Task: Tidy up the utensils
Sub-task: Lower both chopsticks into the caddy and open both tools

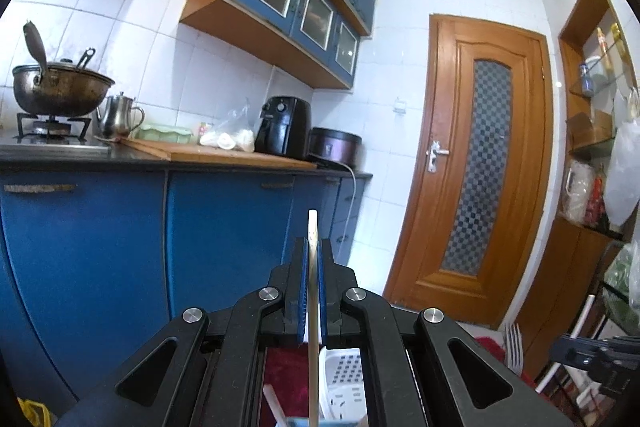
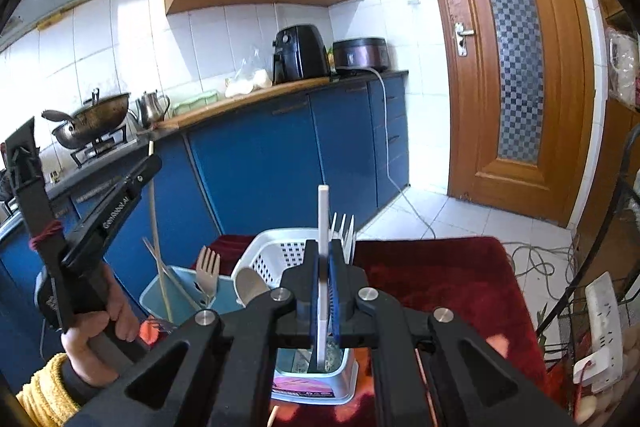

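Both wrist views face the blue counter [image 1: 224,211] closely.

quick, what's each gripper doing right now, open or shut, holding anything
Left gripper: shut on a thin wooden chopstick.
Right gripper: shut on a flat white stick.

The left gripper [image 1: 313,259] was clamped on a pale chopstick [image 1: 313,227] that stood upright between its blue pads, its tip rising above them. Below the gripper sat a white perforated basket [image 1: 346,371] on a dark red cloth [image 1: 286,367]. A fork [image 1: 514,343] stood tines-up at the lower right. On the counter [image 1: 80,157] behind, a wok [image 1: 60,89] sat on the stove at the left end, a black air fryer [image 1: 283,127] further right.
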Demonstrator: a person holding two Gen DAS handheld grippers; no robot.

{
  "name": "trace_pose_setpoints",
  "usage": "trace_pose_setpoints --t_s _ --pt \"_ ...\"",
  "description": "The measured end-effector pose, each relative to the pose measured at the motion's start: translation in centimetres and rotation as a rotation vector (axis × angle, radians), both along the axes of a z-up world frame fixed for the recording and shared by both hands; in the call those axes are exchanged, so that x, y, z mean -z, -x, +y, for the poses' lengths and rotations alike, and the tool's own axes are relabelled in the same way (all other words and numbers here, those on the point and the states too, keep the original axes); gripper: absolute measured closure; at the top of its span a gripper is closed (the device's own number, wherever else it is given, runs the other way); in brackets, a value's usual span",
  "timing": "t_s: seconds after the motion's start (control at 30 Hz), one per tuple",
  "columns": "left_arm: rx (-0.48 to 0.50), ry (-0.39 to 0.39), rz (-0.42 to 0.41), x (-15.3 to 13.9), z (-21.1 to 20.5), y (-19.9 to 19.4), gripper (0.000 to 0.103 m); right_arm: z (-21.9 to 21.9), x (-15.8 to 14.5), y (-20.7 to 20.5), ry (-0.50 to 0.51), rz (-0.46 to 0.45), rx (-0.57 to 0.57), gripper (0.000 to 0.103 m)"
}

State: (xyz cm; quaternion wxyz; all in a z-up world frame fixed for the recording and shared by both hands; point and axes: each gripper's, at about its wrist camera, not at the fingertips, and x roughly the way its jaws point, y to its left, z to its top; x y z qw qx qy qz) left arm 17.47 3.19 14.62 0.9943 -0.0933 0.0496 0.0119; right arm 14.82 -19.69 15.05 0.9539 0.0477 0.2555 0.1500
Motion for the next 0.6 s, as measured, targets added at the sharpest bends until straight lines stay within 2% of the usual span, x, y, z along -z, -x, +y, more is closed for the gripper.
trace_pose_setpoints --t_s 0.33,0.6 --pt "0.019 -0.022 0.044 1.7 -0.1 0.2 0.099 -0.3 2.8 -0.7 -0.015 0.078 -0.003 0.096" --pt "0.048 -0.042 0.080 2.2 -0.6 0.3 0.099 -0.5 3.4 -0.9 -0.044 0.106 -0.014 0.095"
